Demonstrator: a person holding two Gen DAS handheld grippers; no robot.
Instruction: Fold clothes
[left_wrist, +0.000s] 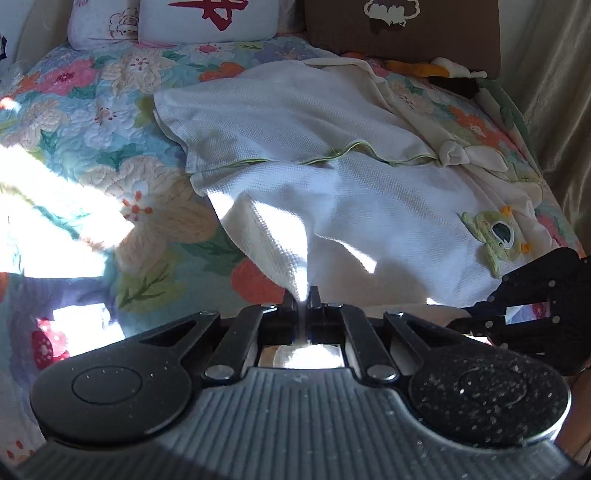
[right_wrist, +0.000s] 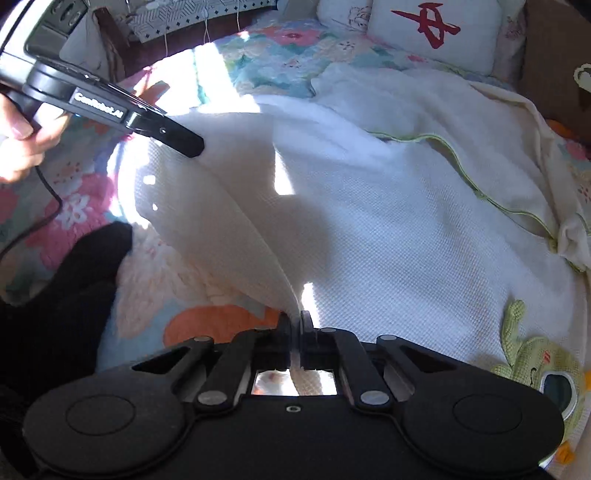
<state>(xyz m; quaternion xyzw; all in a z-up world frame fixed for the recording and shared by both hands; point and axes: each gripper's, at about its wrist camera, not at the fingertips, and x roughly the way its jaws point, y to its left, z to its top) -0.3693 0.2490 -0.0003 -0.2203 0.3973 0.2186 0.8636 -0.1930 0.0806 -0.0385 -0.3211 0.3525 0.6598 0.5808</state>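
Two tools in view, both clenched on the same white waffle-weave garment (left_wrist: 332, 206). Left tool (left_wrist: 304, 295): jaws pressed together, a pinched ridge of the white fabric rising from between them. Right tool (right_wrist: 294, 319): jaws likewise pressed together on a fold of the cloth, which runs up and away to the left as a raised crease. Garment lies spread on the bed, over a floral quilt (left_wrist: 92, 122), occupying the centre and right of the bed. Green-piped hem (left_wrist: 354, 153) crosses the middle of the cloth. Green frog appliqué (left_wrist: 496, 236) sits near the right edge. Far end of bed: white pillow with red character (left_wrist: 210, 18), brown cushion (left_wrist: 402, 29) to its right. Strong sunlight patches on quilt at left. In the right wrist view, a hand (right_wrist: 22, 140) grips the other tool's handle at far left.
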